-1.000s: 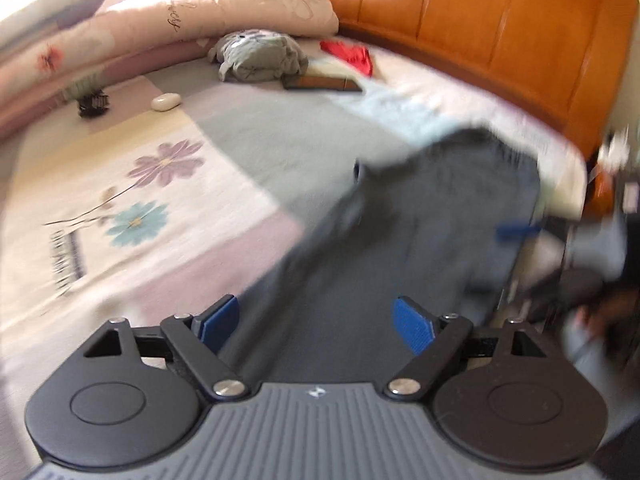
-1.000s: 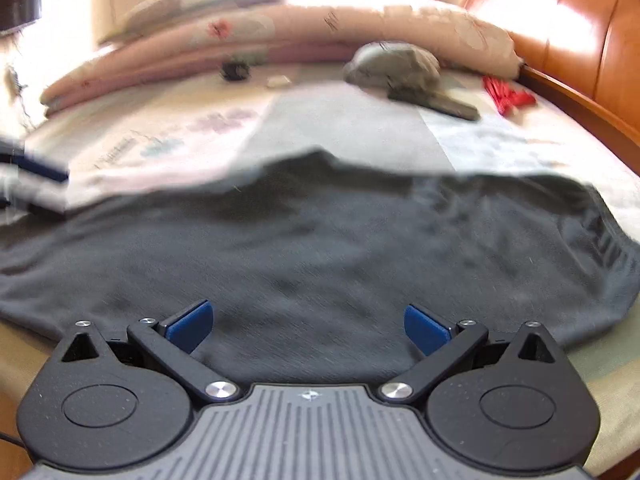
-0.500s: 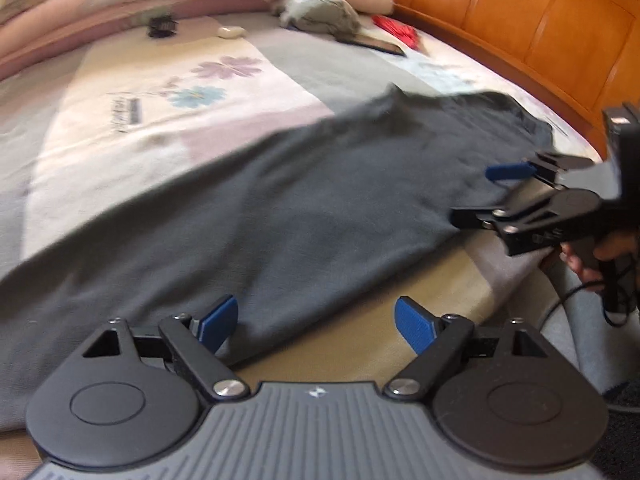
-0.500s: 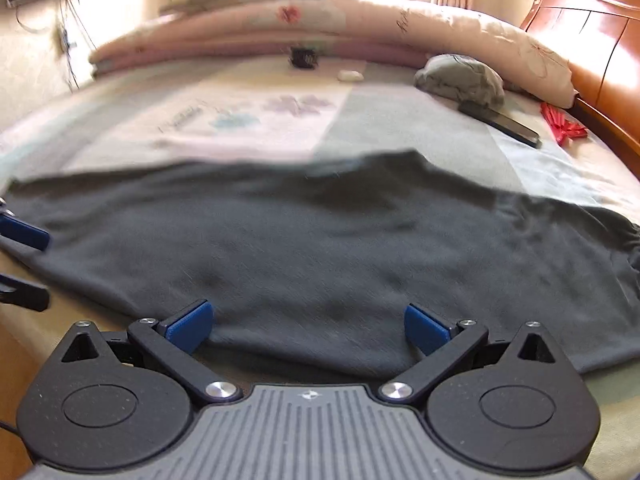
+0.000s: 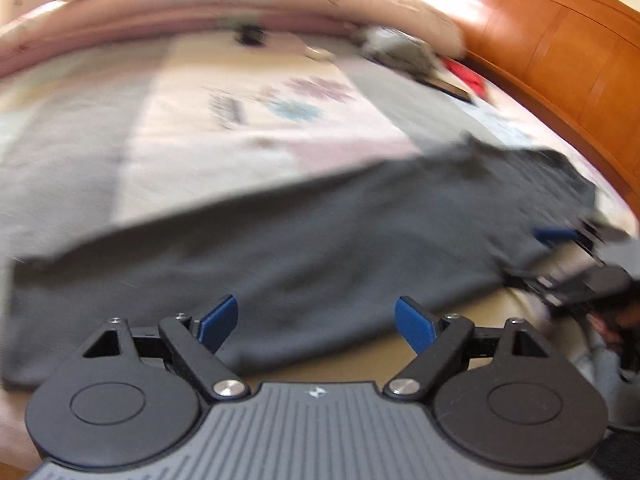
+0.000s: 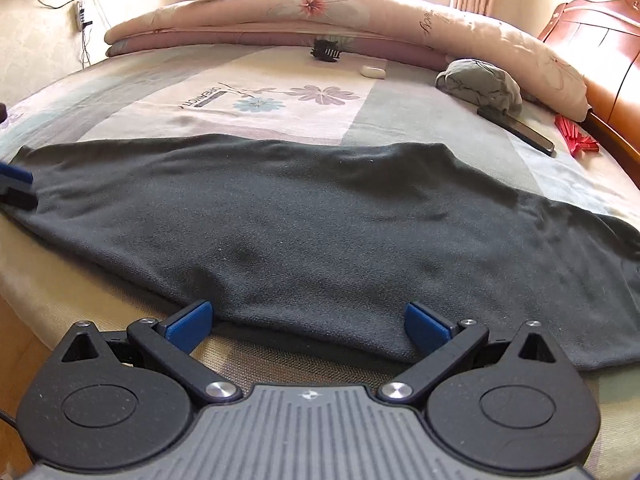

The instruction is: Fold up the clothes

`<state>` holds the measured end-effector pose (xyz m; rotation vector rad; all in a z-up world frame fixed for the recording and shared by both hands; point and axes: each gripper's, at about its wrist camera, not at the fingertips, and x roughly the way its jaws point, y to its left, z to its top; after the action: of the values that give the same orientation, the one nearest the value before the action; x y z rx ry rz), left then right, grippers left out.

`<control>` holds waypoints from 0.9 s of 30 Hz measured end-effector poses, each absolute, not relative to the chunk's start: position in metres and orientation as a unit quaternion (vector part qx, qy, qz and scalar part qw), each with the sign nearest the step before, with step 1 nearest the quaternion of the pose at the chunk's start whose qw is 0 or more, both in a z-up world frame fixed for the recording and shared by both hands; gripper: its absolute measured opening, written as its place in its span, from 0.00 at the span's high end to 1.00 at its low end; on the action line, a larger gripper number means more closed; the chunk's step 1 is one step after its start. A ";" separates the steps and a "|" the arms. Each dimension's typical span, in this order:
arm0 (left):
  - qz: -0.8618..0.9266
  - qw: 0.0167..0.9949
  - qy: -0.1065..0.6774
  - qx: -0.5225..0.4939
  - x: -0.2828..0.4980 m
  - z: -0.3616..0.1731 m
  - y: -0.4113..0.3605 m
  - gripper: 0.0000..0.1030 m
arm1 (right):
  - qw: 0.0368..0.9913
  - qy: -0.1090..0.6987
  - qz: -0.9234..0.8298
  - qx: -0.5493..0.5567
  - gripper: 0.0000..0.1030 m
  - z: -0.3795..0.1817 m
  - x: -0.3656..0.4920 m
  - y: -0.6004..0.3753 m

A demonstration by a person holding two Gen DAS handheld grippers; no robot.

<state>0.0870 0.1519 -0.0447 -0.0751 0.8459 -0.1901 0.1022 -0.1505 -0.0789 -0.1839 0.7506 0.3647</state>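
A dark grey garment [image 6: 320, 224] lies spread flat along the near edge of the bed, and it also shows in the left wrist view [image 5: 304, 256]. My left gripper [image 5: 316, 324] is open and empty, just above the garment's near hem. My right gripper [image 6: 308, 322] is open and empty at the hem further right. The right gripper also shows at the right edge of the left wrist view [image 5: 568, 256], and the left gripper's blue tip at the left edge of the right wrist view [image 6: 14, 184].
The bed carries a floral sheet [image 6: 256, 92], a rolled quilt and pillow [image 6: 320, 16] at the back, a bundled grey cloth [image 6: 480, 84], a dark phone-like slab [image 6: 520, 132], a red item [image 6: 576, 136], a white case [image 6: 372, 71] and a black clip [image 6: 326, 50]. A wooden headboard [image 5: 560, 64] stands on the right.
Both grippers have drawn back toward the bed's near edge and stayed open. The left view has swung left and is blurred. The garment lies flatter and more spread out.
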 end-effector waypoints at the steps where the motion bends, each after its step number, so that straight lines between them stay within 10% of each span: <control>1: -0.083 0.908 0.407 -0.045 0.092 -0.044 0.161 0.17 | 0.910 0.364 0.176 -0.089 0.00 -0.079 0.102 -0.150; 27: 0.006 0.889 0.453 -0.067 0.076 -0.064 0.212 0.15 | 0.886 0.386 0.238 -0.097 0.00 -0.041 0.132 -0.065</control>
<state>0.0763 0.2121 -0.0645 -0.1383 0.9402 0.0119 0.1325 -0.0654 -0.0407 -0.2007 0.8032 0.4945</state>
